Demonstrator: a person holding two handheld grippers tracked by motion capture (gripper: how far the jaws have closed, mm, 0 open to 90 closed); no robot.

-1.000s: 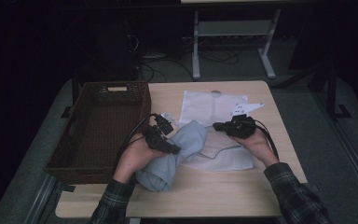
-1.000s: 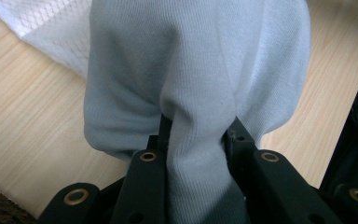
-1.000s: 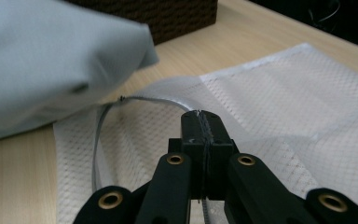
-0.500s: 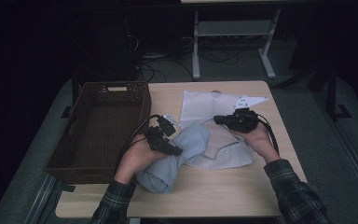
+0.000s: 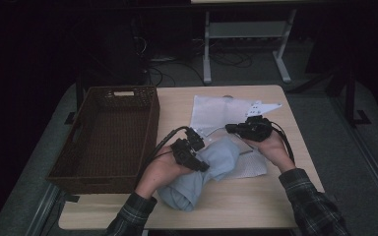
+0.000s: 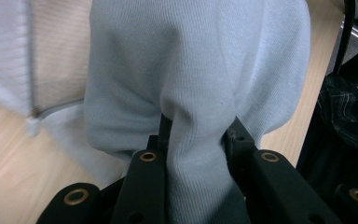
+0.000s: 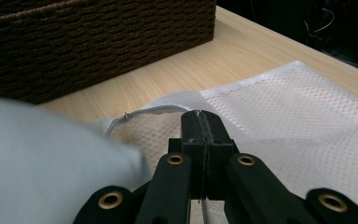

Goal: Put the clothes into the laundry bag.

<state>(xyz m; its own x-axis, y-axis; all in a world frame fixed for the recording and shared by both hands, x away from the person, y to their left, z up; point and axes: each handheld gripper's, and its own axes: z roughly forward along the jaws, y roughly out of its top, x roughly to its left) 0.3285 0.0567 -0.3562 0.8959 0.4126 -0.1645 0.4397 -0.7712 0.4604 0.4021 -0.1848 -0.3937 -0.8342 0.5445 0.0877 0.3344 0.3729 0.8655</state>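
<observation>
- Left gripper (image 6: 193, 140) clamped on a bunched fold of the pale blue garment (image 5: 204, 169); cloth bulges out beyond the fingertips.
- Right gripper (image 7: 200, 123) pinched tight on the edge of the white mesh bag (image 7: 279, 107), holding its mouth up.
- Garment sits just beside the bag's zipper (image 7: 144, 112); feed cloth into the opening low and slow.
- Bag edge best kept lifted, else cloth snags.
- Wicker basket (image 5: 110, 135) well beyond the fingertips.
</observation>
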